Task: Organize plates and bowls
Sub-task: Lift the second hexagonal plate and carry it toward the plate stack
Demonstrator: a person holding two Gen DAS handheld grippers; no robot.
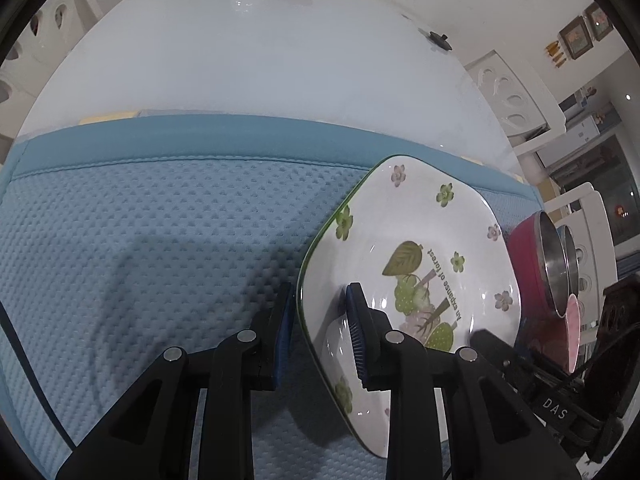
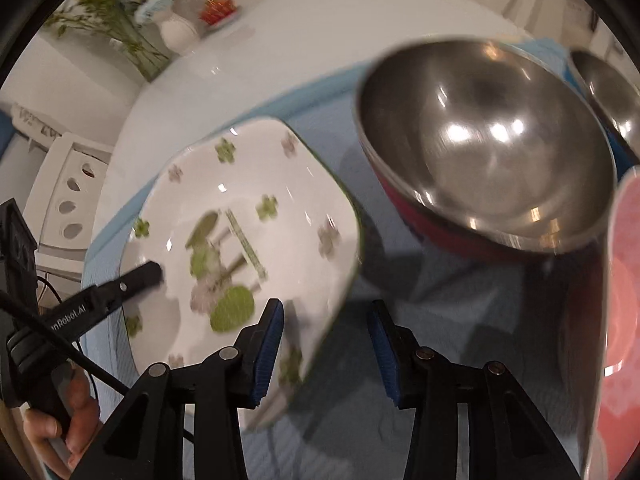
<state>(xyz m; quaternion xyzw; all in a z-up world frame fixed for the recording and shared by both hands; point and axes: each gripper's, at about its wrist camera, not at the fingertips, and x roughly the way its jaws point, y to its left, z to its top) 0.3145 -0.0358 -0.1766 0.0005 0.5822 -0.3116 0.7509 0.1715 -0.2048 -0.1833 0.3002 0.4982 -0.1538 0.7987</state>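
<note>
Gripping: the left gripper (image 1: 318,332) is clamped on the near edge of the plate (image 1: 412,240), one pad (image 1: 356,332) on its face, the other behind it.
Plate: tilted up off the blue mat (image 1: 160,240) (flowers and leaves printed on it).
Right gripper (image 2: 326,344): jaws apart, nothing between the pads, plate edge just left.
Bowl (image 2: 480,140): steel inside, red outside, right of the plate.
Far right: a second bowl (image 2: 612,96) and a pink plate (image 2: 624,300).
</note>
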